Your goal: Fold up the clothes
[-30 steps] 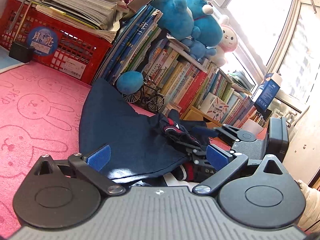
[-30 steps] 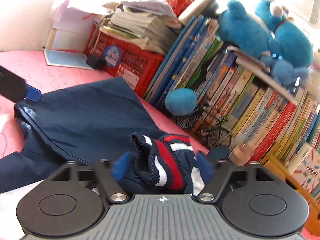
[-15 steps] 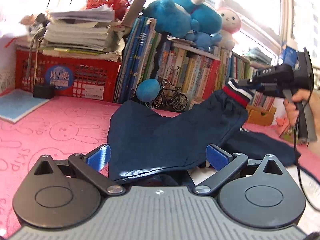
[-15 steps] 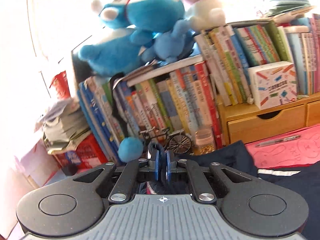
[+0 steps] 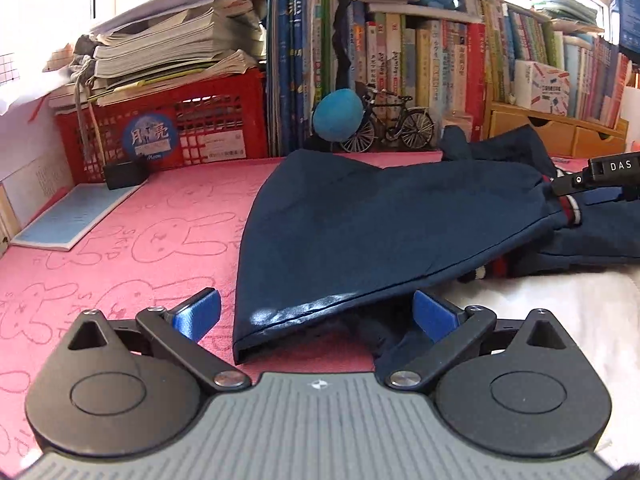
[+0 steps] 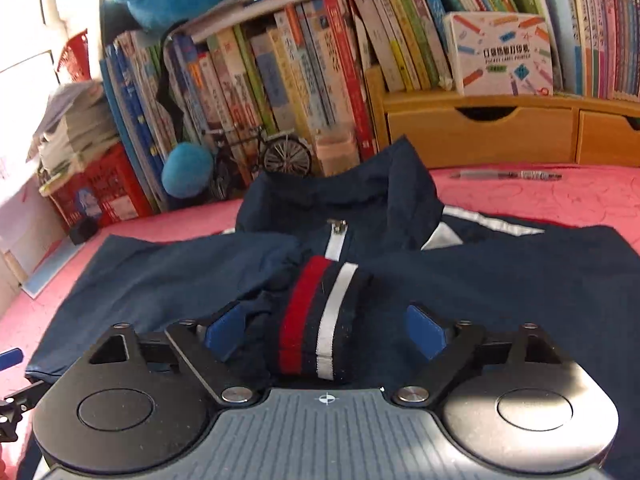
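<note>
A navy jacket [image 5: 380,220] lies on the pink bunny mat [image 5: 120,248], one sleeve folded across its body. My left gripper [image 5: 316,313] is open, low at the near folded edge, with the fabric's corner between its blue pads [image 5: 198,312]. At the right edge of that view my right gripper [image 5: 596,184] hovers over the sleeve end. In the right wrist view the sleeve's red and white striped cuff [image 6: 316,320] rests between the spread fingers of my right gripper [image 6: 324,330], which is open. The zipped collar [image 6: 340,204] stands behind the cuff.
Behind the mat stand a red crate [image 5: 192,128] under stacked papers, rows of books [image 5: 420,52], a blue plush ball [image 5: 338,116], a toy bicycle [image 5: 392,128] and wooden drawers [image 6: 480,132]. A pen [image 6: 508,176] and a blue notebook [image 5: 76,216] lie on the mat.
My right gripper carried the cuff across and down over the jacket, then opened; the cuff now lies loose between its fingers. My left gripper stayed open and sank lower.
</note>
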A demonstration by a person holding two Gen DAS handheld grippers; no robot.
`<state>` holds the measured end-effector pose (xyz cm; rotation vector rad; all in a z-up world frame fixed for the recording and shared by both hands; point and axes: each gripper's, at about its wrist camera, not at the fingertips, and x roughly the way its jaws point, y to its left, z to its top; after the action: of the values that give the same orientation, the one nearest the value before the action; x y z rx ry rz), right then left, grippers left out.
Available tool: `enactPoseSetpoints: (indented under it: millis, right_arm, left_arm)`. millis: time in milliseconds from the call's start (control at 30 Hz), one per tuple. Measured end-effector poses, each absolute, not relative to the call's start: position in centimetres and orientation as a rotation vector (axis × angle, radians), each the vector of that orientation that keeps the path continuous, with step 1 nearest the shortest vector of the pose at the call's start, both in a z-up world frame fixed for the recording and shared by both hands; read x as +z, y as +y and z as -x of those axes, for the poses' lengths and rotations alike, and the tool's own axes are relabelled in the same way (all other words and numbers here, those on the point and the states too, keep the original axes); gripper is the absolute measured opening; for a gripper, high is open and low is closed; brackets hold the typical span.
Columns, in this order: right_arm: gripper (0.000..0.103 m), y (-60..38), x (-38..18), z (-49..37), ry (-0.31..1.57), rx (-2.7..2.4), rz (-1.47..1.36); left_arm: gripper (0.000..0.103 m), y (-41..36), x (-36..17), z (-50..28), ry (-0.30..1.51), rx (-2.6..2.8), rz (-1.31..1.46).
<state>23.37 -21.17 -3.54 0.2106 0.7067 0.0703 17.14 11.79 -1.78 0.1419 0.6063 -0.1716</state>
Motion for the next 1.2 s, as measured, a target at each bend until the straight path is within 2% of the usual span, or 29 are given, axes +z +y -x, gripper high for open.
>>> enactPoseSetpoints:
  millis: [67,100,133,167,200,400,533,800,1000,1200]
  right_arm:
    - [0.102,-19.6,-4.2,-23.8,0.667,0.055,-0.149]
    - [0.068,-19.0,-4.1,-23.9,0.67,0.07,-0.133]
    - [0.04,-18.8,-3.6,-24.0,0.671,0.095,-0.16]
    - [0.021,-18.8,-3.0,-23.9,0.671,0.124,-0.211]
    - [0.018,-18.8,-2.2,-23.6,0.656,0.142,-0.234]
    - [0.017,-20.1,4.8,-21.4,0.466,0.169,-0.184]
    - [0.017,-22.8,7.3,-20.4,0.398,0.11,-0.132]
    - [0.017,-29.2,4.7,-19.5,0.504,0.007,-0.162]
    - [0.018,-30.9,-0.3,-19.2,0.614,-0.045,-0.177]
    - [0.019,-31.8,-1.8,-18.4,0.606,-0.076,-0.183]
  left_arm:
    - [0.103,11.5,-2.3,-17.6,0.645,-0.123,-0.17]
    - [0.103,11.5,-2.3,-17.5,0.643,-0.118,-0.175]
    - [0.103,11.5,-2.3,-17.3,0.633,-0.119,-0.176]
    - [0.103,11.6,-2.2,-17.2,0.623,-0.121,-0.174]
    - [0.103,11.6,-2.1,-17.1,0.613,-0.12,-0.172]
    - [0.103,10.9,-1.6,-17.1,0.536,-0.067,-0.233]
    - [0.103,10.1,-1.6,-17.3,0.529,-0.066,-0.272]
    - [0.103,9.7,-1.9,-17.4,0.541,-0.048,-0.295]
    - [0.103,11.1,-1.8,-17.8,0.583,-0.045,-0.216]
    - [0.103,11.3,-2.2,-18.1,0.625,-0.059,-0.205]
